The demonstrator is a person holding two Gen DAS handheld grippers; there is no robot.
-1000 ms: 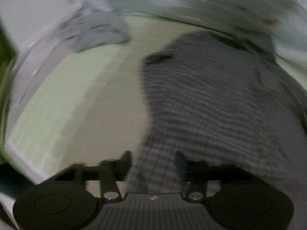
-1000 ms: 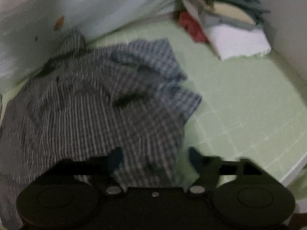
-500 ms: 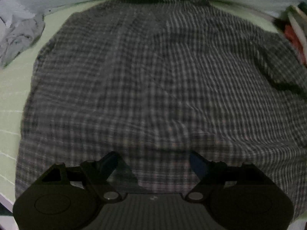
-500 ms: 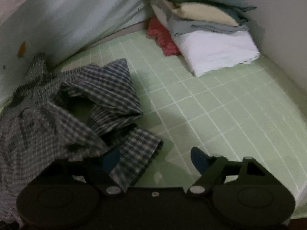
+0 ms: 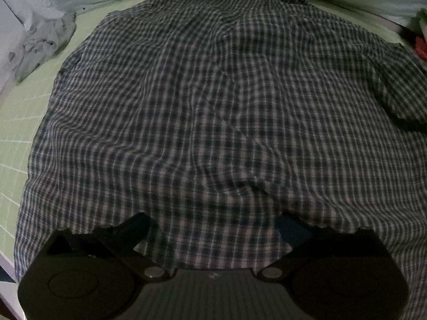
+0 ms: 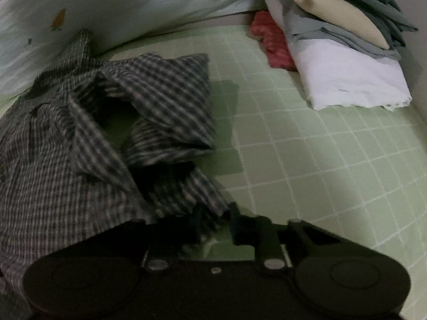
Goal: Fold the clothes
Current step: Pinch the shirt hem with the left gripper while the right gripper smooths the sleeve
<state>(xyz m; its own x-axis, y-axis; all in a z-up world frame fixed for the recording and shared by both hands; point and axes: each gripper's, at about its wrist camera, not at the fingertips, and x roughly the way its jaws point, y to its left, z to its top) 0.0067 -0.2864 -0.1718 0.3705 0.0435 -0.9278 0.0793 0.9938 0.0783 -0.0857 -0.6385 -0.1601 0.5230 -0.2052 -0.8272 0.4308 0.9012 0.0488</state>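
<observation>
My right claw (image 6: 213,224) has closed in on the checked shirt's (image 5: 213,106) sleeve (image 6: 170,106) edge; left claw (image 5: 213,224) stays spread wide over the hem.

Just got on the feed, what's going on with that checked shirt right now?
A person is folding the checked shirt, spread on the green grid sheet. The left claw is open over the hem. The right claw has narrowed around the bunched sleeve edge; whether it grips is unclear. A folded stack sits behind.
</observation>
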